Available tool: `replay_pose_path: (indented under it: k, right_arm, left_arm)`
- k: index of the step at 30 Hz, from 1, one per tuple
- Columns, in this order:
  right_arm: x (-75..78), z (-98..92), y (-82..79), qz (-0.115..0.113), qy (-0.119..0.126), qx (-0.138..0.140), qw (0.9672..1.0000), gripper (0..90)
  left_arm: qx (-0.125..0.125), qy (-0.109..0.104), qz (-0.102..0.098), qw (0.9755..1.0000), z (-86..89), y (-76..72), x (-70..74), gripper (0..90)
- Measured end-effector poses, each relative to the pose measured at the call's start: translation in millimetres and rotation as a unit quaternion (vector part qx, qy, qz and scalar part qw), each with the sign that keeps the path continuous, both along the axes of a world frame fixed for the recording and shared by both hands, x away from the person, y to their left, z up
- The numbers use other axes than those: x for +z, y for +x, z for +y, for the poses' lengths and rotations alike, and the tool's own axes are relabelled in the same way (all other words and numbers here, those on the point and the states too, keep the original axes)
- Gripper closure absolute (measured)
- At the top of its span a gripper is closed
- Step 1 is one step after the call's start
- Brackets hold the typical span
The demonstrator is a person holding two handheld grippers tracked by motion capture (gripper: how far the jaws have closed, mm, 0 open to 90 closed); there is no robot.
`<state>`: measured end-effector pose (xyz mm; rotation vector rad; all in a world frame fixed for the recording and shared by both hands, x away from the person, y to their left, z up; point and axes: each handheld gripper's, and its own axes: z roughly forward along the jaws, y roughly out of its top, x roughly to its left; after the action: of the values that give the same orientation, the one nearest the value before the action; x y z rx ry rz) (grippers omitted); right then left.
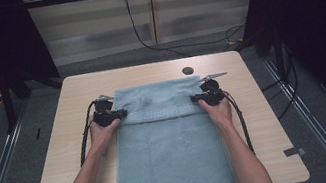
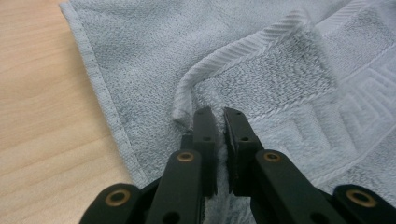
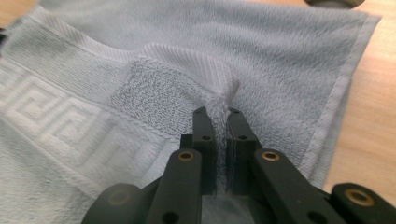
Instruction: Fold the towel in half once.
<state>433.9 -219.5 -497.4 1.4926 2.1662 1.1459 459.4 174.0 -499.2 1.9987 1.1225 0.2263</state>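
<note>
- Your forearms enter at the bottom of the high view, hands at mid-frame.
- Your left gripper [image 1: 122,113] has its fingers clamped on the light blue towel's [image 1: 171,161] folded-over edge.
- Your right gripper [image 1: 195,98] pinches the same fold.
- That towel lies centre-frame on the wooden surface [image 1: 68,138], patterned band between the grippers.

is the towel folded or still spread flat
Partly folded: the towel's patterned end is doubled over, held at both corners by the left claw and right claw.
</note>
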Motion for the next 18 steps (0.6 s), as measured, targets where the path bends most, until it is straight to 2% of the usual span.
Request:
replay_pose_path:
  k: [2, 6, 9, 13, 15, 18]
  right_arm:
    - [4.8, -3.7, -1.2, -0.005, 0.005, 0.0, 1.0, 85.0]
    - [27.1, -11.5, -6.2, -0.035, 0.029, -0.002, 0.999, 85.1]
    - [51.7, -16.9, -10.3, -0.064, 0.039, 0.006, 0.9972, 85.4]
    - [88.3, -21.6, -16.4, -0.104, 0.039, 0.012, 0.9937, 85.5]
    - [104.6, -23.0, -20.3, -0.122, 0.046, 0.015, 0.9913, 85.5]
    - [123.7, -24.6, -29.1, -0.146, 0.057, 0.017, 0.9875, 85.5]
  left_arm:
    - [0.009, -0.018, -0.008, 0.9998, 3.2, -1.3, 7.6, 84.4]
    - [-0.004, -0.04, -0.041, 0.9984, 12.1, -5.7, 37.2, 84.5]
    - [-0.012, -0.063, -0.066, 0.9958, 15.8, -8.4, 64.1, 84.4]
    - [-0.021, -0.078, -0.101, 0.9916, 17.3, -14.5, 95.9, 84.4]
    - [-0.033, -0.084, -0.114, 0.9894, 17.6, -19.8, 108.6, 84.4]
    - [-0.033, -0.091, -0.129, 0.9869, 20.5, -28.1, 122.8, 84.4]
